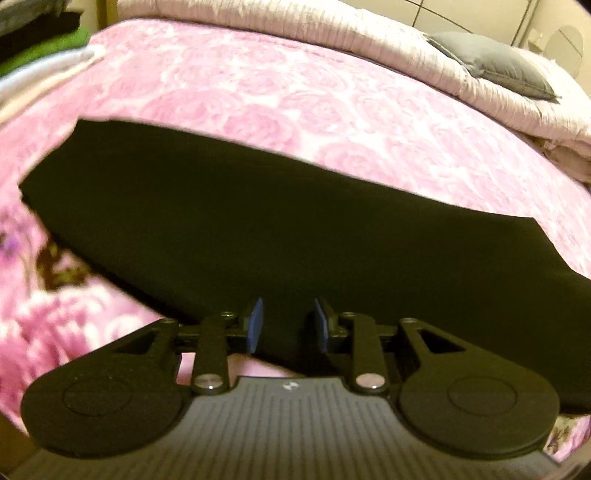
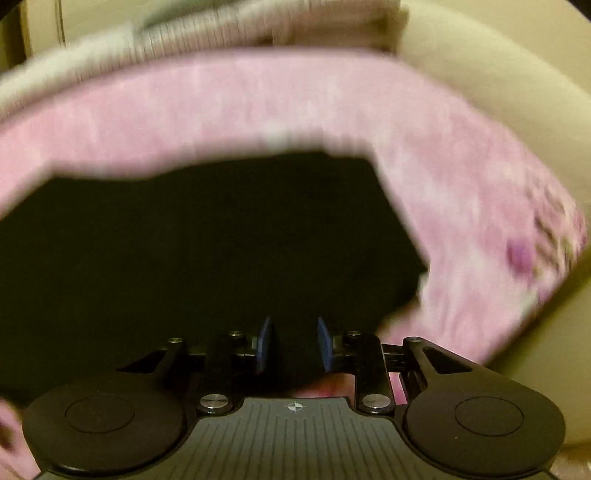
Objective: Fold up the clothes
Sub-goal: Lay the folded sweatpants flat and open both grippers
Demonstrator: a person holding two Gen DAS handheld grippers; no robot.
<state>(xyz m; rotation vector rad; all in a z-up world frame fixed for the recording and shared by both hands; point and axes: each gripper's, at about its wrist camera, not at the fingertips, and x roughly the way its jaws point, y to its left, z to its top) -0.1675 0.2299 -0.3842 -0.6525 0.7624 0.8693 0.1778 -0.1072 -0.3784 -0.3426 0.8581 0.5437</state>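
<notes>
A black garment [image 1: 221, 206] lies flat on the pink rose-patterned bedspread [image 1: 258, 85], folded into a long band. My left gripper [image 1: 289, 325] stands over its near edge. The blue pads are apart, with dark cloth in the gap and no visible pinch. The right wrist view is blurred. It shows the same black garment [image 2: 184, 240] with a corner toward the right, on the pink bedspread [image 2: 221, 110]. My right gripper [image 2: 294, 345] is also at the near edge, pads apart with black cloth between them.
A pale folded quilt [image 1: 332, 26] lies along the far side of the bed, with a grey pillow [image 1: 495, 70] on it. A stack of clothes [image 1: 40, 40], black and green, sits at the far left. The bed's right edge [image 2: 546, 295] drops off beside the garment.
</notes>
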